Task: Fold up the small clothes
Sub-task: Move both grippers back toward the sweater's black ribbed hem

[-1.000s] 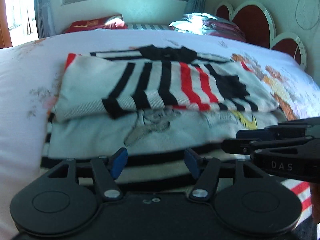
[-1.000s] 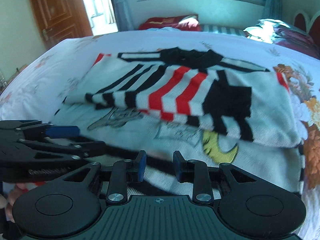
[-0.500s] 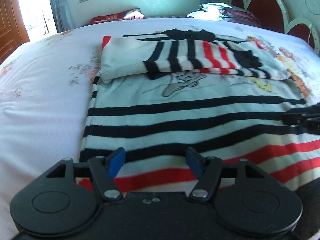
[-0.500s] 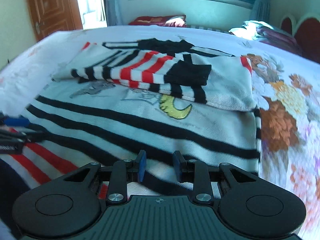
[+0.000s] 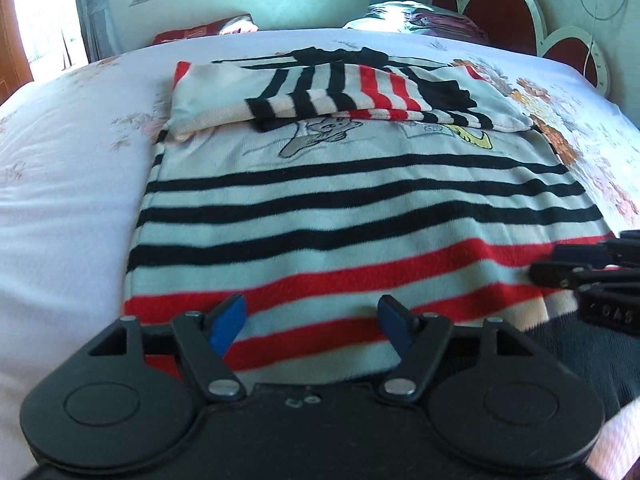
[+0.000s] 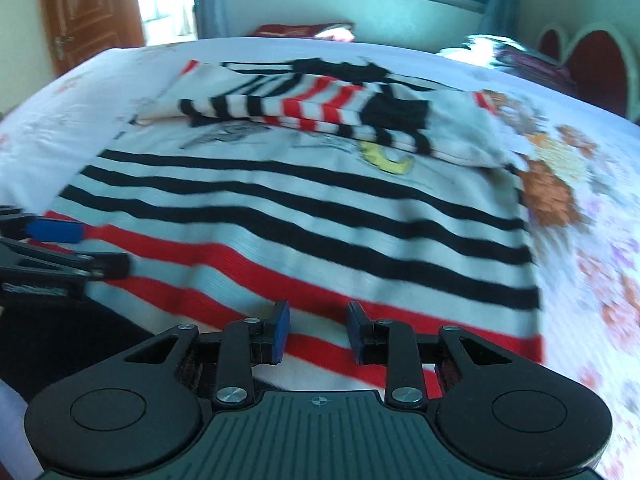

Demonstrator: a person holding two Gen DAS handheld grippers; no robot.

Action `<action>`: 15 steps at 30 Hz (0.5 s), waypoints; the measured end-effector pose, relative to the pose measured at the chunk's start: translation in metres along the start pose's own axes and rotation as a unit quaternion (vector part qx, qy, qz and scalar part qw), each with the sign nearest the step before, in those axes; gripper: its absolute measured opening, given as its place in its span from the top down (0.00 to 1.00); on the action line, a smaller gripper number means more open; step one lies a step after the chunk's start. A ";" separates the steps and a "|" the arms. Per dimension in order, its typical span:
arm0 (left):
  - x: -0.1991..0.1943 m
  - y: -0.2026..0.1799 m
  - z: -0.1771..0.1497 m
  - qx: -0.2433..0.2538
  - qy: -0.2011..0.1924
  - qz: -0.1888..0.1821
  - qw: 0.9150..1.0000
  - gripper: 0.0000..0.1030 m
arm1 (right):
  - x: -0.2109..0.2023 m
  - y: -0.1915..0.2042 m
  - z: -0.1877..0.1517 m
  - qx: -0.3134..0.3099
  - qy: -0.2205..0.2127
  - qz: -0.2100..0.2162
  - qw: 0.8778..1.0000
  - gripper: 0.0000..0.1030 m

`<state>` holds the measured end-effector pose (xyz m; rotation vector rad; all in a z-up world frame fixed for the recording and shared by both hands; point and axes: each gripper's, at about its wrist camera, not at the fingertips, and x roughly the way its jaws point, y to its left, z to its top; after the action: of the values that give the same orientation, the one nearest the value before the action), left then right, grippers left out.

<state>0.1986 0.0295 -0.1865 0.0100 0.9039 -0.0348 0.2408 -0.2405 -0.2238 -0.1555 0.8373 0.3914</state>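
A small white sweater (image 5: 352, 208) with black and red stripes lies flat on the bed, also in the right wrist view (image 6: 304, 216). Both sleeves (image 5: 360, 96) are folded across its chest at the far end, also in the right wrist view (image 6: 320, 108). My left gripper (image 5: 312, 316) is open and empty over the near red-striped hem, left of centre. My right gripper (image 6: 316, 324) is open and empty over the hem toward the right. Each gripper shows in the other's view: the right one (image 5: 592, 268) and the left one (image 6: 52, 248).
The bed has a white floral sheet (image 5: 72, 168). A red pillow (image 5: 200, 34) and bundled bedding (image 5: 420, 16) lie at the far end by a red and white headboard (image 5: 520, 12). A wooden door (image 6: 84, 12) stands at far left.
Both grippers have pulled back from the folded sleeves toward the near hem, so the whole striped body now shows. Both stay open and empty.
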 end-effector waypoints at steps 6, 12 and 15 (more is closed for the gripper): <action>-0.019 0.013 -0.018 -0.004 -0.003 -0.008 1.000 0.30 | -0.023 -0.016 -0.020 0.043 0.004 -0.033 0.999 0.71; -0.050 0.034 -0.037 -0.041 -0.025 -0.011 0.999 0.30 | -0.051 -0.015 -0.041 0.069 -0.009 -0.048 0.996 0.48; -0.062 0.048 -0.050 -0.056 -0.026 0.001 0.998 0.27 | -0.061 -0.014 -0.055 0.071 -0.014 -0.064 0.995 0.34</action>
<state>0.1227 0.0805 -0.1689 -0.0934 0.8526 0.0180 0.1715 -0.2858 -0.2147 -0.0707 0.8190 0.2119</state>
